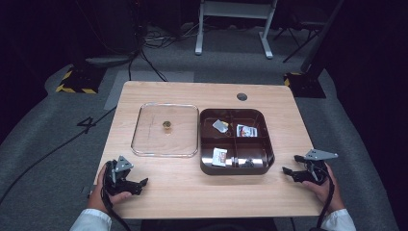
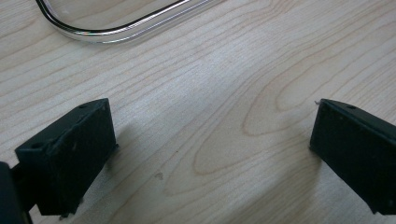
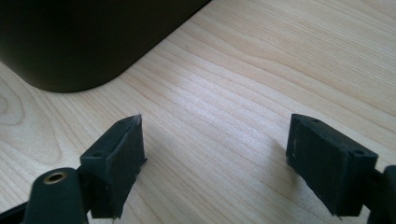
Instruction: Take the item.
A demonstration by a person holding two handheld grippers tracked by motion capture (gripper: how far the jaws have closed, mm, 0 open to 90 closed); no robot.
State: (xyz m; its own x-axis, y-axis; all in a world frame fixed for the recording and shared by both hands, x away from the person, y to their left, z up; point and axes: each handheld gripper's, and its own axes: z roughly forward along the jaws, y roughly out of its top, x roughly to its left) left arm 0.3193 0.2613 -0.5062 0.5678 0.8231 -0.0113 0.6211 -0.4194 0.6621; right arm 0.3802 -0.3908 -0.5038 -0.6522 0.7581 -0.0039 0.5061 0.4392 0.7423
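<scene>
On the wooden counter point(image 1: 202, 192) sit two containers side by side, just apart. The dark brown tray point(image 1: 269, 144) on the right has four compartments: one small packet point(image 1: 221, 125) in the far left, one red-and-white packet point(image 1: 247, 130) in the far right, one more red-and-white packet point(image 1: 219, 157) in the near left, and small dark pieces point(image 1: 246, 163), too small to count, in the near right. The clear lid point(image 1: 144, 139) on the left bears one brass knob point(image 1: 167, 126) at its middle. The left tongs point(image 2: 212, 140) rest wide open near the lid's corner, gripping nothing. The right tongs point(image 3: 215, 154) rest wide open beside the tray, also empty.
</scene>
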